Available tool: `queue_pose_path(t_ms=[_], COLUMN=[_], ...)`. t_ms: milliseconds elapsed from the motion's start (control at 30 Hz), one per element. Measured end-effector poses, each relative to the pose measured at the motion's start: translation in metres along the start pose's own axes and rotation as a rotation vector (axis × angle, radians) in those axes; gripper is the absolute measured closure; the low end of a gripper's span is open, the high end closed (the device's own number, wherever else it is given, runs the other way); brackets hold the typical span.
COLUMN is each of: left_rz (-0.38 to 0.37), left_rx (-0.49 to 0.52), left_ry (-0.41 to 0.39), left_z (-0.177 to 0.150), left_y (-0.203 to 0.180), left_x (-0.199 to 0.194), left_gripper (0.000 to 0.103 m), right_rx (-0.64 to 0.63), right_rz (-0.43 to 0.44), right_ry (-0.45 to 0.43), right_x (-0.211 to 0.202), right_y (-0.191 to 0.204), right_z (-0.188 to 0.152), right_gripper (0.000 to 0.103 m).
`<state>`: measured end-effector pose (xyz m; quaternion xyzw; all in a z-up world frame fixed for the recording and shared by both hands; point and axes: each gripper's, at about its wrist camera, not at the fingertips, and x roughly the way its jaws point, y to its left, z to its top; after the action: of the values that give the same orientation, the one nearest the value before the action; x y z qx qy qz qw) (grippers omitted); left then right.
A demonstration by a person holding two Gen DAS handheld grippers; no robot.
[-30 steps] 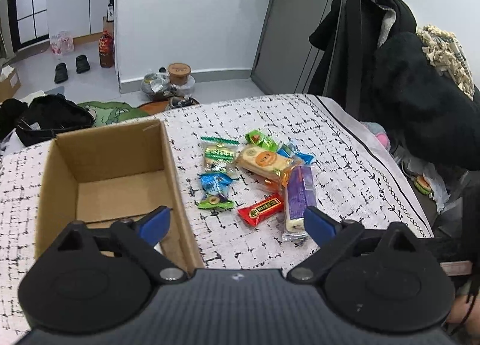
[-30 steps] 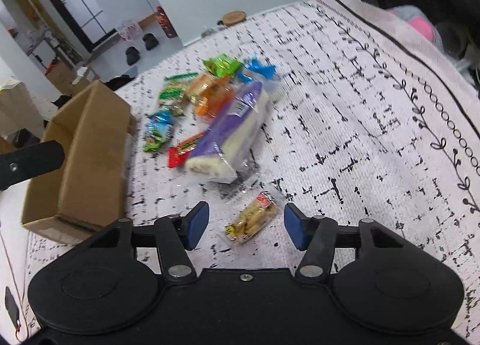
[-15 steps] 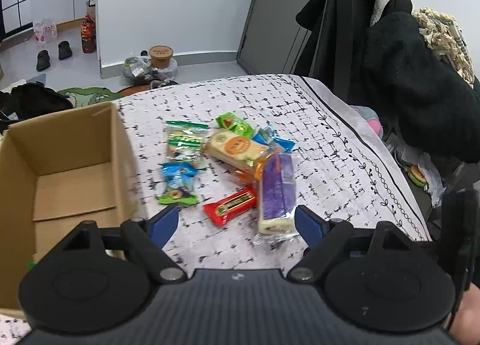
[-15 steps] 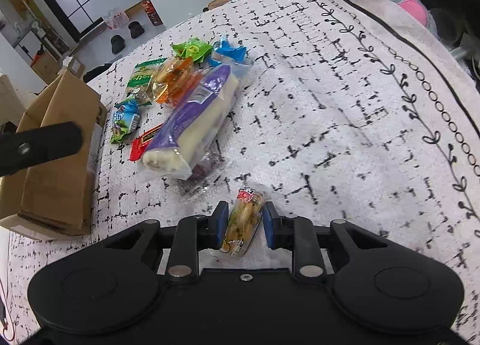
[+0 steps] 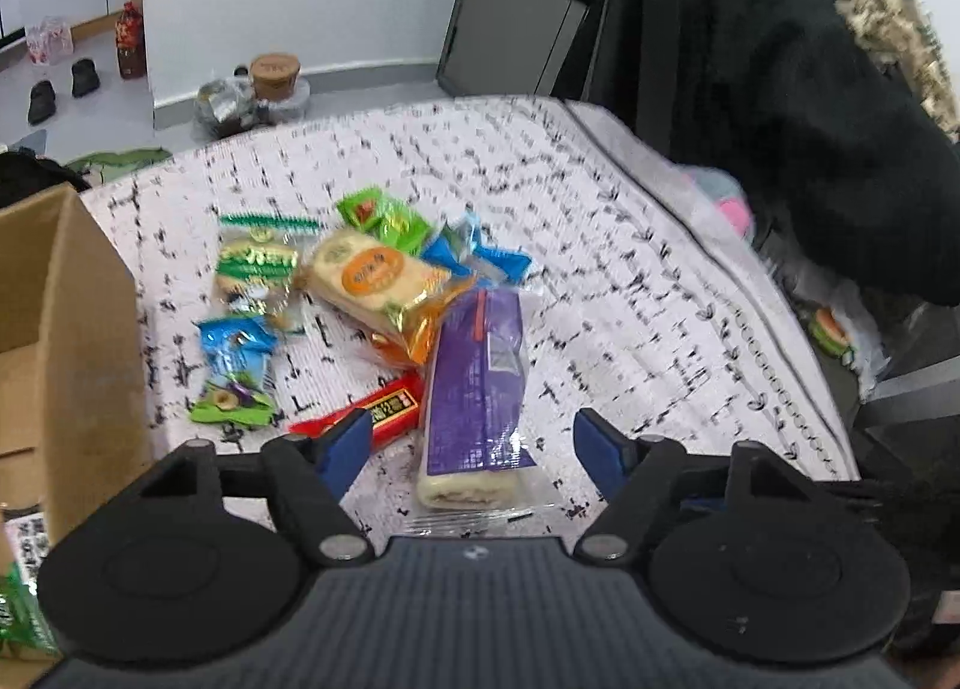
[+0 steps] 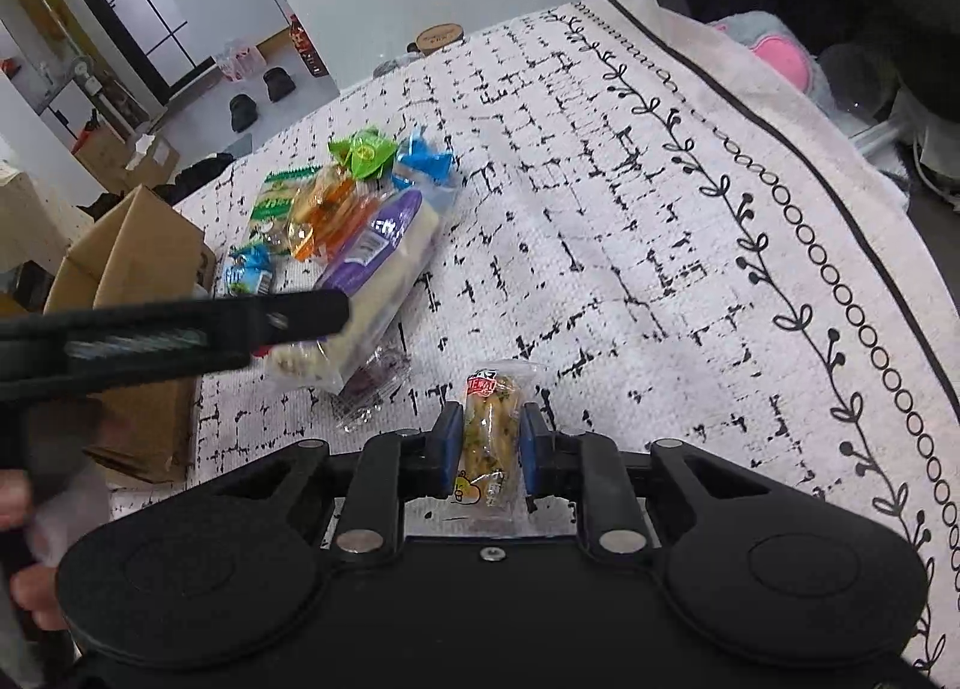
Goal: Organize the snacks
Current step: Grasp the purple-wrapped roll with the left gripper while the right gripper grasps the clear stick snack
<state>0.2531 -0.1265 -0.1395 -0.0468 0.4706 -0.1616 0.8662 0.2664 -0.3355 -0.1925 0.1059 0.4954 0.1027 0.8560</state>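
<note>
Snacks are the matter here, and one small clear-wrapped snack [image 6: 489, 437] is clamped between the pads of the right tongs [image 6: 487, 443], at 6 o'clock in the right wrist view, just above the patterned surface [image 6: 660, 245]. To do this step well, I think the right tongs should lift straight up and keep the packet level, because the wrapper is slippery, then carry it toward the cardboard box [image 6: 138, 269] at 9 o'clock. The left tongs [image 5: 468, 443] are spread wide with nothing between them, on either side of the near end of the purple roll [image 5: 474, 389]. Farther, toward 11 o'clock, lies the pile. I count one purple roll, one red bar [image 5: 372, 410], one orange cake pack [image 5: 384, 287], and about five smaller green or blue packets; one box.
</note>
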Motion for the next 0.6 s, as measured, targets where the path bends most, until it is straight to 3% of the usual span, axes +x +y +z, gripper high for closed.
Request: queue_pose_path(t_ms=[100, 200, 333, 600], left_rz=[0.004, 0.005, 0.009, -0.008], left_rx=[-0.015, -0.027, -0.028, -0.033], left_ry=[0.03, 0.058, 0.05, 0.025], left_z=[-0.001, -0.002, -0.002, -0.001], left_y=[0.0, 0.001, 0.0, 0.004], left_x=[0.014, 0.023, 0.02, 0.0], left_gripper=[0.039, 0.054, 0.064, 0.069], right_rx=[0.003, 0.001, -0.004, -0.015], right_rz=[0.007, 0.012, 0.022, 0.04], right_ry=[-0.007, -0.013, -0.023, -0.055], right_x=[-0.003, -0.005, -0.01, -0.018], right_y=[0.0, 0.0, 0.004, 0.017], right_z=[0.001, 0.001, 0.001, 0.007], right_gripper=[0.083, 0.083, 0.083, 0.083])
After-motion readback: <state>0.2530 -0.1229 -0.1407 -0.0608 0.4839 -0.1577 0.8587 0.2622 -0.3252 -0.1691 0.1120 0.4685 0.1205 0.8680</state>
